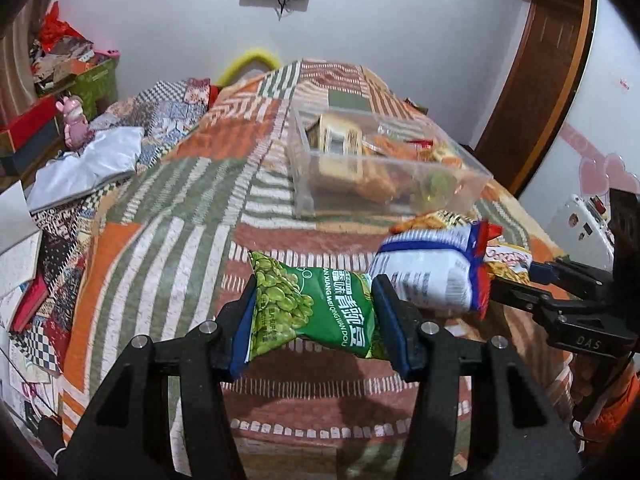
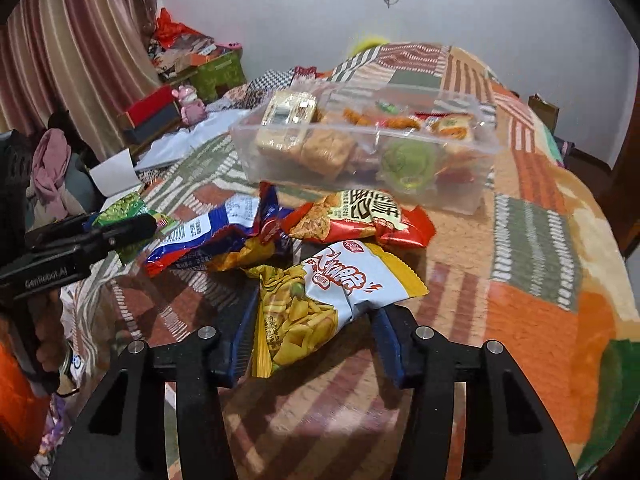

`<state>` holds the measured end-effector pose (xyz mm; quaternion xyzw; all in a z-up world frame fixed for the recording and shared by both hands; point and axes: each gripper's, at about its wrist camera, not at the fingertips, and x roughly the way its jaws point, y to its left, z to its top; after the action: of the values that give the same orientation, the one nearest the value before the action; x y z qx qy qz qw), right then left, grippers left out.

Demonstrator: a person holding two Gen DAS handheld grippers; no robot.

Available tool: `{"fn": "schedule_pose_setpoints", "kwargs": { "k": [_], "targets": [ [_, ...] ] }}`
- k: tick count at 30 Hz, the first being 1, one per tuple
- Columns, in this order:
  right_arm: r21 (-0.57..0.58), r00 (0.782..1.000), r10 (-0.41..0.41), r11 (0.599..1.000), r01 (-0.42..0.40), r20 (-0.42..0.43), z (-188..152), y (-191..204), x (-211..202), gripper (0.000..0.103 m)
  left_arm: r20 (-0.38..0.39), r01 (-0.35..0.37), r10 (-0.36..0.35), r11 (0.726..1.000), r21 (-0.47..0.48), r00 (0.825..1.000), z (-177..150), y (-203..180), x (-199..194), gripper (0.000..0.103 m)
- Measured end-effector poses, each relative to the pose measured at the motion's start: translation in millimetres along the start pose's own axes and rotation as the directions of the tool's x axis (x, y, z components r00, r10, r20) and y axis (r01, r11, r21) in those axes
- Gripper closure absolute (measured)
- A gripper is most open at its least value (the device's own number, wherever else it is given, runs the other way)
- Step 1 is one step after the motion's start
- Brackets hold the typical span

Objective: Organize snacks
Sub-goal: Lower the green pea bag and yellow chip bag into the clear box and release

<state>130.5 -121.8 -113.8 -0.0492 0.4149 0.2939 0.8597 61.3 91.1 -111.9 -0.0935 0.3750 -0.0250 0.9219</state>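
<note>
My left gripper [image 1: 314,320] is shut on a green pea snack bag [image 1: 316,308], held above the patterned bed cover; the bag also shows in the right wrist view [image 2: 128,210]. My right gripper [image 2: 314,340] is shut on a yellow and white chip bag [image 2: 320,304]. A blue and white bag [image 2: 216,236] and a red bag [image 2: 364,220] lie between the grippers and a clear plastic box [image 2: 472,196] that holds several snacks. The box also shows in the left wrist view [image 1: 304,200].
The patchwork bed cover [image 2: 532,280] spreads under everything. Left of the bed are white paper [image 1: 84,168], a pink toy figure [image 1: 74,124], red and green boxes [image 1: 96,80] and a curtain [image 2: 80,40]. A brown door [image 1: 548,60] stands at the right.
</note>
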Motion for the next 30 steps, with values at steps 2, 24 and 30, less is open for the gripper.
{"fn": "schedule_pose_setpoints", "kwargs": {
  "k": [2, 24, 30],
  "targets": [
    [-0.003, 1.000, -0.008, 1.000, 0.008, 0.017, 3, -3, -7, 0.054, 0.014, 0.000, 0.000, 1.000, 0.001, 1.000, 5, -2, -4, 0.049],
    [0.024, 0.981, -0.066, 0.998, 0.063, 0.180, 55, -43, -30, 0.054, 0.080, 0.053, -0.058, 0.997, 0.061, 0.995, 80, -48, 22, 0.049],
    [0.014, 0.978, -0.078, 0.997, 0.076, 0.195, 74, -49, -22, 0.054, 0.069, 0.070, -0.075, 0.995, 0.069, 0.995, 98, -55, 44, 0.049]
  ]
}}
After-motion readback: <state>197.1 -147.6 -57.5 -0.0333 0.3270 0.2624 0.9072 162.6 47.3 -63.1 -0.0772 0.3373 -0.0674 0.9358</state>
